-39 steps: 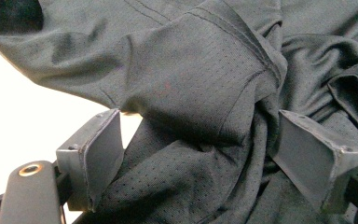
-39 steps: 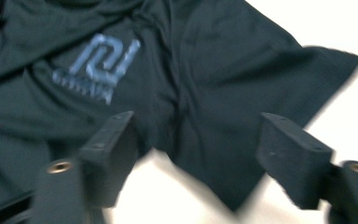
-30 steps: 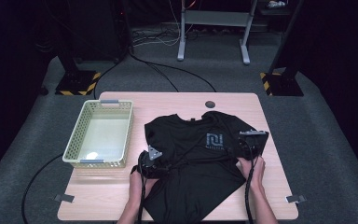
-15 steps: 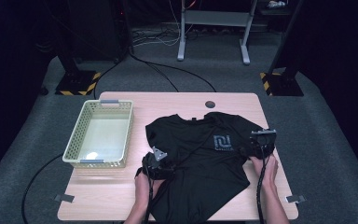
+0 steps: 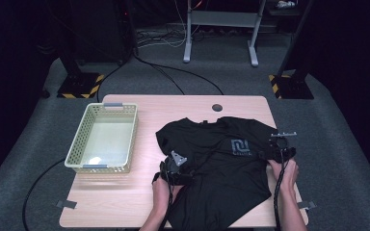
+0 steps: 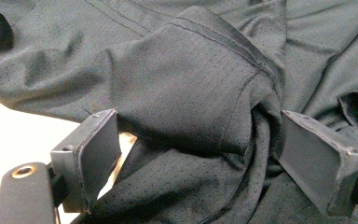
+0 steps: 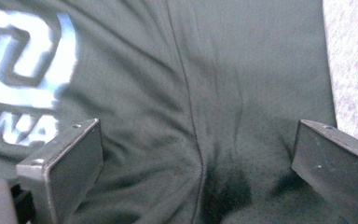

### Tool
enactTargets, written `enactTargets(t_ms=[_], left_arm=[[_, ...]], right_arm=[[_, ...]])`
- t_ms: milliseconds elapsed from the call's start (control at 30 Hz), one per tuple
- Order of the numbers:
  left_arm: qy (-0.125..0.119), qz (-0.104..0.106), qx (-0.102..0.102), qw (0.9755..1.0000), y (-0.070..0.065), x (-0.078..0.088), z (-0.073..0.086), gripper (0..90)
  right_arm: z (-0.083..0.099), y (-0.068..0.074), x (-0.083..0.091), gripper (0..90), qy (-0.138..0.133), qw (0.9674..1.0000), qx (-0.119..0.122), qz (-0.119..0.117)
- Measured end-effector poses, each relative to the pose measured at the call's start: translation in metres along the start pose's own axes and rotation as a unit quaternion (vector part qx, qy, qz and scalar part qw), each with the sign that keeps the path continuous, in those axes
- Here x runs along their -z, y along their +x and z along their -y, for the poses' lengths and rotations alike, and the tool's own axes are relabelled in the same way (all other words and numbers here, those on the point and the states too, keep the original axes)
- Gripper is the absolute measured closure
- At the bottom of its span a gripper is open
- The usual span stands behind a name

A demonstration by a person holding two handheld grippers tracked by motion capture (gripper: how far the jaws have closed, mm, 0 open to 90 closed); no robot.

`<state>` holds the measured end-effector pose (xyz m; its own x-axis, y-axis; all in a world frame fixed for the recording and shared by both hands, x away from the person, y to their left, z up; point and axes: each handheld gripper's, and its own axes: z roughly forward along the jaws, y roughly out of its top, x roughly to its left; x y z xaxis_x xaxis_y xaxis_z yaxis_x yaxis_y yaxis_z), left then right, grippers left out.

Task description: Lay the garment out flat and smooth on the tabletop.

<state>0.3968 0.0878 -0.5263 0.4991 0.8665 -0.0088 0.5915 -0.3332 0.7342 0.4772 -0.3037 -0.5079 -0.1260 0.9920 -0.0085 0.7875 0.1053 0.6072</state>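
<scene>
Two claws worked at the near part of the table [image 5: 139,202], each with its jaws spread wide and nothing pinched between them. The left claw [image 6: 196,154] straddled a bunched fold at the left sleeve of the black T-shirt [image 5: 221,168]; a hump of that sleeve cloth rose between the jaws and reached toward both pads, and a strip of bare pale table showed just beside its left jaw. From the high view this left claw [image 5: 173,168] sat low on the shirt's left edge, with the person's hand behind it. The right claw [image 7: 196,177] hovered over flatter cloth near a side seam, the white printed logo [image 7: 23,70] lying beyond its left jaw and grey floor showing past its right jaw, so it stood at the shirt's right edge. Seen from above, the right claw [image 5: 282,147] sat just past the logo, on the far-right sleeve. By my reading the shirt was laid out face up but still rumpled, unfolded, and not yet gripped; grasping both sides, folding, and perhaps moving it remained. Farther off, left of and beyond the left claw, stood a pale basket [image 5: 103,166], holding nothing visible.
</scene>
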Motion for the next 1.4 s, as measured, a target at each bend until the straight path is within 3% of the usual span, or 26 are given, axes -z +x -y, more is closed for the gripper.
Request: enactTargets(t_ms=[33, 67, 100, 133, 167, 200, 267, 333, 533, 567, 700, 900, 1100, 1133, 1233, 1300, 1400], left_arm=[[0.0, 0.0, 0.0, 1.0, 0.0, 0.0, 0.0, 14.3], [0.0, 0.0, -0.001, 1.0, 0.0, 0.0, 0.0, 14.3], [0.0, 0.0, -0.001, 1.0, 0.0, 0.0, 0.0, 14.3], [0.0, 0.0, -0.001, 1.0, 0.0, 0.0, 0.0, 14.3], [0.001, 0.0, -0.001, 1.0, 0.0, 0.0, 0.0, 14.3], [0.001, -0.001, -0.001, 1.0, 0.0, 0.0, 0.0, 14.3], [0.001, -0.001, -0.001, 1.0, 0.0, 0.0, 0.0, 14.3], [0.001, -0.003, 0.0, 1.0, -0.002, -0.001, -0.002, 14.3], [0.001, 0.002, -0.005, 1.0, -0.012, -0.009, -0.008, 14.3], [0.0, 0.004, -0.006, 1.0, -0.017, -0.012, -0.012, 14.4], [0.0, 0.006, -0.007, 1.0, -0.022, -0.017, -0.016, 14.3], [0.002, 0.01, -0.011, 0.9999, -0.028, -0.021, -0.02, 14.3], [0.007, 0.015, -0.008, 0.9998, -0.023, -0.016, -0.018, 13.9], [-0.015, 0.01, 0.007, 0.9998, -0.013, 0.008, -0.025, 13.9], [-0.023, 0.016, 0.003, 0.9996, -0.014, 0.016, -0.042, 15.5], [-0.012, 0.023, 0.001, 0.9997, -0.017, 0.006, -0.055, 16.4], [0.024, 0.02, 0.0, 0.9995, -0.024, -0.02, -0.066, 24.3]], right_arm=[[0.002, 0.008, 0.008, 1.6, -0.028, 0.9993, -0.007, -0.026], [0.003, 0.017, 0.012, 1.6, -0.039, 0.9982, -0.009, -0.045], [0.005, 0.028, 0.014, 1.6, -0.042, 0.9972, -0.004, -0.061], [0.005, 0.028, 0.014, 1.6, -0.042, 0.9972, -0.004, -0.061], [0.007, 0.041, 0.015, 1.6, -0.044, 0.9963, 0.006, -0.073], [0.014, 0.064, 0.012, 1.6, -0.043, 0.9946, 0.03, -0.09], [0.018, 0.08, 0.006, 1.7, -0.037, 0.9939, 0.048, -0.092], [0.02, 0.088, 0.001, 0.7, -0.037, 0.9948, 0.063, -0.07], [0.02, 0.077, -0.001, 1.5, -0.045, 0.9954, 0.06, -0.059], [0.021, 0.067, -0.001, 1.5, -0.048, 0.996, 0.052, -0.054], [0.025, 0.051, 0.001, 1.4, -0.052, 0.9966, 0.041, -0.047], [0.029, 0.041, 0.002, 1.6, -0.06, 0.9967, 0.035, -0.043], [0.03, 0.041, 0.003, 1.8, -0.063, 0.9965, 0.035, -0.042], [0.03, 0.041, 0.003, 1.8, -0.063, 0.9965, 0.035, -0.042], [0.031, 0.041, 0.003, 1.9, -0.067, 0.9964, 0.032, -0.04], [0.031, 0.042, 0.003, 2.0, -0.067, 0.9964, 0.032, -0.04], [0.032, 0.042, 0.003, 2.3, -0.069, 0.9964, 0.03, -0.039]])
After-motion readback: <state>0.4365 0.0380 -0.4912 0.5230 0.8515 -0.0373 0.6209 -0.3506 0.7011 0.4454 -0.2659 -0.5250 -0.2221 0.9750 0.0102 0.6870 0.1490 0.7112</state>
